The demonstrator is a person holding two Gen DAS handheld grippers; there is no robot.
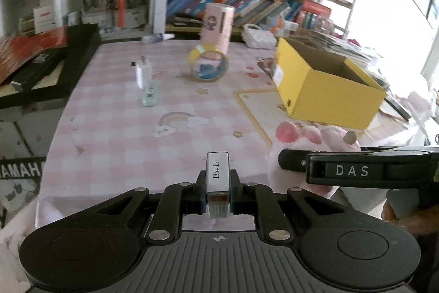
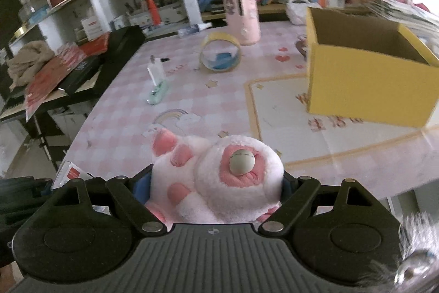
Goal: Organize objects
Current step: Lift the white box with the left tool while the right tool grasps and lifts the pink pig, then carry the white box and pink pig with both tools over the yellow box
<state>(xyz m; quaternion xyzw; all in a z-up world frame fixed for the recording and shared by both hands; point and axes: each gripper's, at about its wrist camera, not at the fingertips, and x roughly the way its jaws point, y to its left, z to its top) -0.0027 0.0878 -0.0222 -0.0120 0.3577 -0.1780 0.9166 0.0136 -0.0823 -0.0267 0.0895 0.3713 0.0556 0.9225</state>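
While both grippers hover low over the near edge of a pink checked table, each one already carries something. At the bottom centre of the left wrist view, the left gripper has its two fingers clamped on a small clear staple box with a printed label, held upright between the pads. At the bottom centre of the right wrist view, the right gripper is squeezed around a fluffy pink and white plush toy, whose round face with a pale button-like nose points up toward the camera. The same toy shows at the lower right of the left view, with the right gripper's black body crossing in front of it.

An open yellow cardboard box stands on the table at the right of both views, and what can be seen of its inside looks bare. Further back, toward the upper middle, a roll of yellow tape stands on edge just in front of a pink cylinder container. Left of centre, a small clear bottle stands near a pale green item lying flat.

The step in hand appears to be carrying held things to the box. The next move likely calls for lifting each load over the box's near wall, then letting go above the opening.
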